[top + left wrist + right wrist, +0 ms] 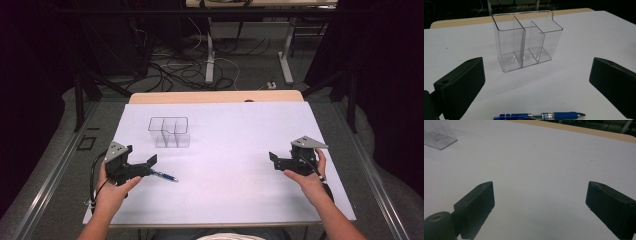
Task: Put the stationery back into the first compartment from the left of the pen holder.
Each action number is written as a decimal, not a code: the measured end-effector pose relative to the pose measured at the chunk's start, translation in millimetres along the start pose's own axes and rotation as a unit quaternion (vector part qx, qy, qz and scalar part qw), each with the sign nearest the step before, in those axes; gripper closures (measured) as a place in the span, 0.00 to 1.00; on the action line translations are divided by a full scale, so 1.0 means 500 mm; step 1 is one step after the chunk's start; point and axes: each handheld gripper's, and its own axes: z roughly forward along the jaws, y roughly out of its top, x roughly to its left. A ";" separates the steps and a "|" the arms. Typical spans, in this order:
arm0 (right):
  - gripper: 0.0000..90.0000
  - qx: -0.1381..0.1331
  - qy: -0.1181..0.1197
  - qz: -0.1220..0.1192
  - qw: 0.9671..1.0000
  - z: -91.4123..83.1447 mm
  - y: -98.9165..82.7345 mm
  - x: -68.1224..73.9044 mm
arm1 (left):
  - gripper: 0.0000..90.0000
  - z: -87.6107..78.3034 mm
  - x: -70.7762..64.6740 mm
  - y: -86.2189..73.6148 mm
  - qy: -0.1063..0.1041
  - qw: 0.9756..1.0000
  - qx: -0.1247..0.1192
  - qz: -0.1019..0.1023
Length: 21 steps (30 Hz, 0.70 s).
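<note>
Left gripper (pixel 150 165), jaws apart, hovers over the pen (pixel 541 116): light, stiff, slippery, likely to roll; grip mid-barrel, across its length.

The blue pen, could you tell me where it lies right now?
In the high view the blue pen lies flat on the white table, left side, just ahead of the open left gripper and nearer the person than the clear organizer.

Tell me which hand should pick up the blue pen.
Left. The left gripper is open right beside the pen, which lies just before its fingers. The right gripper is across the table, over bare surface.
</note>
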 end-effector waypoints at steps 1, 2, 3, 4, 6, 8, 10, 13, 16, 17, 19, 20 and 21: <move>0.12 -0.001 0.003 -0.001 1.000 0.000 0.000 0.001 | 0.00 0.001 -0.002 -0.001 0.000 1.000 0.002 0.001; 0.14 -0.002 0.005 -0.001 1.000 0.001 0.000 0.002 | 0.00 0.001 -0.002 -0.001 0.000 1.000 0.006 0.010; 0.16 -0.001 0.007 -0.001 1.000 0.001 0.000 0.003 | 0.00 0.001 -0.003 -0.001 0.001 1.000 0.009 0.021; 0.16 -0.001 0.009 -0.003 1.000 0.001 0.001 0.004 | 0.01 0.002 -0.005 -0.002 0.002 1.000 0.013 0.028; 0.16 0.001 0.012 -0.004 1.000 0.002 0.001 0.005 | 0.01 0.003 -0.008 -0.003 0.003 0.999 0.021 0.047; 0.17 0.002 0.014 -0.009 1.000 0.002 0.002 0.006 | 0.03 0.005 -0.011 -0.004 0.005 0.998 0.027 0.065; 0.18 0.000 0.016 -0.014 1.000 0.001 0.002 0.006 | 0.03 0.006 -0.014 -0.005 0.007 0.997 0.034 0.075; 0.19 -0.002 0.015 -0.016 1.000 0.000 0.002 0.007 | 0.04 0.008 -0.018 -0.007 0.006 0.995 0.043 0.092; 0.21 -0.002 0.020 -0.016 1.000 0.000 0.002 0.007 | 0.06 0.008 -0.024 -0.009 0.004 0.993 0.050 0.110; 0.21 -0.003 0.020 -0.018 1.000 -0.001 0.002 0.007 | 0.07 0.008 -0.026 -0.009 0.002 0.991 0.054 0.121; 0.22 -0.005 0.021 -0.019 1.000 -0.001 0.003 0.008 | 0.13 0.010 -0.030 -0.010 -0.001 0.990 0.056 0.133; 0.22 -0.007 0.020 -0.022 1.000 -0.001 0.003 0.008 | 0.15 0.011 -0.032 -0.010 -0.004 0.988 0.058 0.140; 0.22 -0.009 0.016 -0.023 1.000 -0.001 0.003 0.009 | 0.17 0.012 -0.033 -0.010 -0.005 0.988 0.062 0.142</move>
